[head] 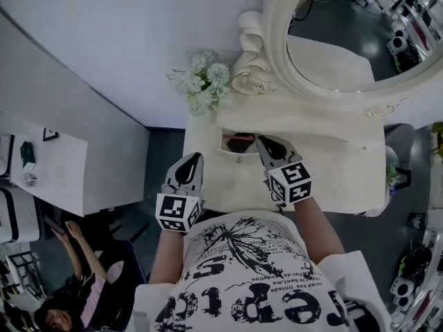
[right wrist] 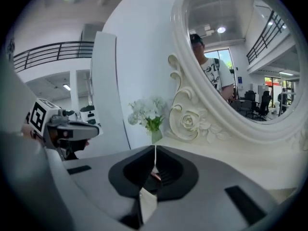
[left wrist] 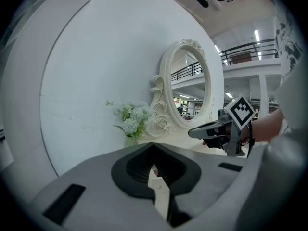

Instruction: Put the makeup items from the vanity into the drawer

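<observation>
Directly ahead of person, small drawer (head: 235, 153) stands pulled out of vanity (head: 332, 178), below mirror (head: 346, 40). Dark and reddish makeup items (head: 241, 142) lie inside drawer, kinds too small to tell. Drawer's long axis runs left to right across head view. Right gripper (head: 263, 141) nearer: tip just beside drawer's right end, jaws pressed together, nothing between. Left gripper (head: 196, 156) just short of drawer's left corner, jaws likewise closed, empty. Vanity top appears bare of makeup. Likely next move: pushing drawer front in.
</observation>
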Demonstrator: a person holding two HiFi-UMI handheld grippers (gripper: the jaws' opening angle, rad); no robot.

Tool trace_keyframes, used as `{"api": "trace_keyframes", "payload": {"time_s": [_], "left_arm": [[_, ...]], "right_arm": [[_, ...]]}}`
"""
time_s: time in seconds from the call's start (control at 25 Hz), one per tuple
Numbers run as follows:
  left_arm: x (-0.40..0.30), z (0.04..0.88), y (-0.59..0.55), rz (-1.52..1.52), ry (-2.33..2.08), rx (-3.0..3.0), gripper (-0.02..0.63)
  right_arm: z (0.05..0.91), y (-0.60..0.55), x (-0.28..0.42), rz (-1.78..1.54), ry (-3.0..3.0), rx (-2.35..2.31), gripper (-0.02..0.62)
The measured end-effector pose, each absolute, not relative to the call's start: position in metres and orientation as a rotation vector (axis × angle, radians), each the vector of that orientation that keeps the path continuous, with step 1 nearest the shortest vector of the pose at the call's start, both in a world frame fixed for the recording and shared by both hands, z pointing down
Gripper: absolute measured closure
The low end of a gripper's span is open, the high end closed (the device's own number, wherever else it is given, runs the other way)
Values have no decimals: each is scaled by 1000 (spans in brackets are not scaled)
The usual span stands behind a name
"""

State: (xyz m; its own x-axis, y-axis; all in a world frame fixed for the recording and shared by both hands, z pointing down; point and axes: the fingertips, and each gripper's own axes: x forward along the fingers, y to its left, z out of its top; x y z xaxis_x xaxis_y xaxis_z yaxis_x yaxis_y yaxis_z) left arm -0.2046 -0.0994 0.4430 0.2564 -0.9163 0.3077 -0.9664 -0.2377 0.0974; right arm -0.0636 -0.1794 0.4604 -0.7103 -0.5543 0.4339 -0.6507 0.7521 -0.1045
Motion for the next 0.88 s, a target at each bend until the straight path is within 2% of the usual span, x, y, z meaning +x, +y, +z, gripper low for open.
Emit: {"api": "trace_keyframes", "payload": {"time_s": [0.32,0.88], "left_arm": [[-178,410,-122,261,-1665,2426,586],[-147,369,-137,220,-1578,2601,586]], "right_arm": [[413,-173,-31,245,-2691,1109,577],[403,-166,-3,228,-2699,1236,578]]}}
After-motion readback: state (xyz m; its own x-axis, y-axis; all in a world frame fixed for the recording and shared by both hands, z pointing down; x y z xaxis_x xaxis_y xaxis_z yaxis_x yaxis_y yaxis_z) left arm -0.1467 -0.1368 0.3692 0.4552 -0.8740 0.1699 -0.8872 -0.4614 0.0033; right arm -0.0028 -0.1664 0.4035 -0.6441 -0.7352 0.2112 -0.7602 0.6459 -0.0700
